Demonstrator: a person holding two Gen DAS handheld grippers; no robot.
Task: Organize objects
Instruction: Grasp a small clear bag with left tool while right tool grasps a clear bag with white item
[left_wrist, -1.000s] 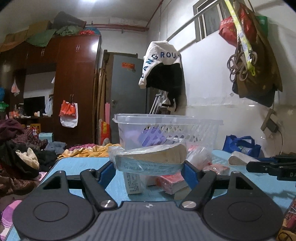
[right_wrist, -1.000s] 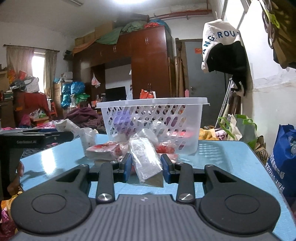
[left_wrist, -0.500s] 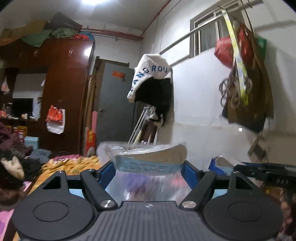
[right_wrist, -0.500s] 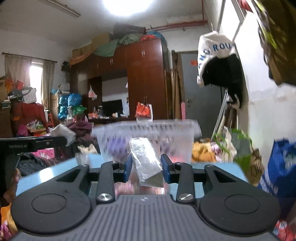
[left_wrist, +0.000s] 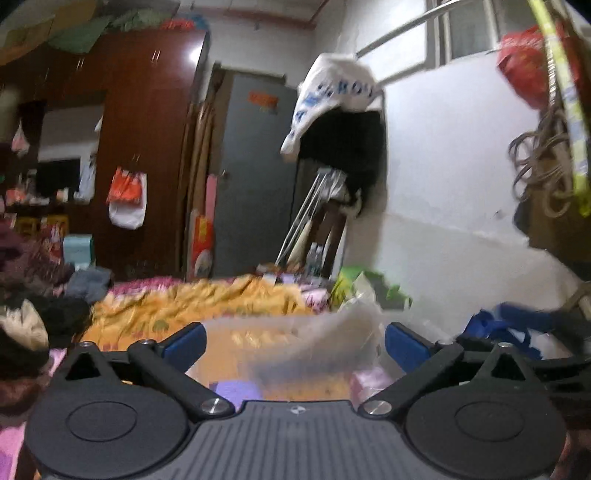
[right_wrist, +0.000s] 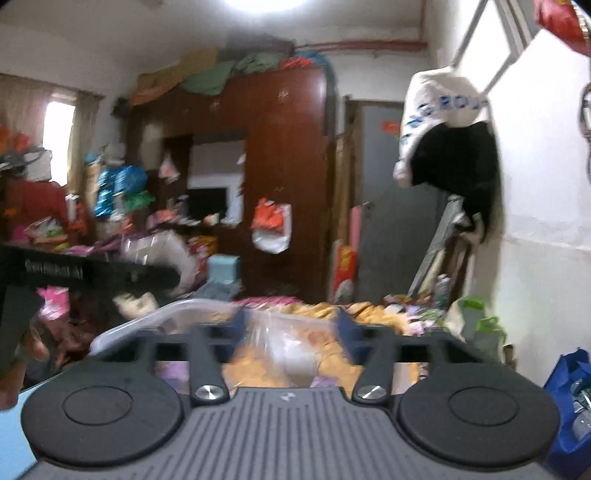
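Left packet (left_wrist: 328, 343): clear, blurred, between the spread blue pads (left_wrist: 184, 341), touching neither; sits low over the basket (left_wrist: 236, 328) just ahead of and below the left gripper (left_wrist: 293, 343). Jaws opening, wide apart, nothing pinched.

Right packet (right_wrist: 291, 343): clear wrap, pale content, blurred, between the fingers of the right gripper (right_wrist: 291, 325); gaps visible on both sides. Jaws opening, no grip. Basket rim directly ahead and below, curving off to the left of the fingers.

Basket contents under both grippers: purple and pink items, too blurred to identify.

Left of right gripper: black body of the left gripper with white lettering, unreadable. Blue table (right_wrist: 14, 435) corner at lower left.

Beyond basket: orange cloth (left_wrist: 192, 302) on a heap. Farther ahead: brown wardrobe (left_wrist: 147, 147), grey door (left_wrist: 255, 166). Up and right of both grippers: white garment (left_wrist: 332, 96) with blue letters over a black one, hung on a rail at the white wall. Blue bag (right_wrist: 569, 398) at far right, low.
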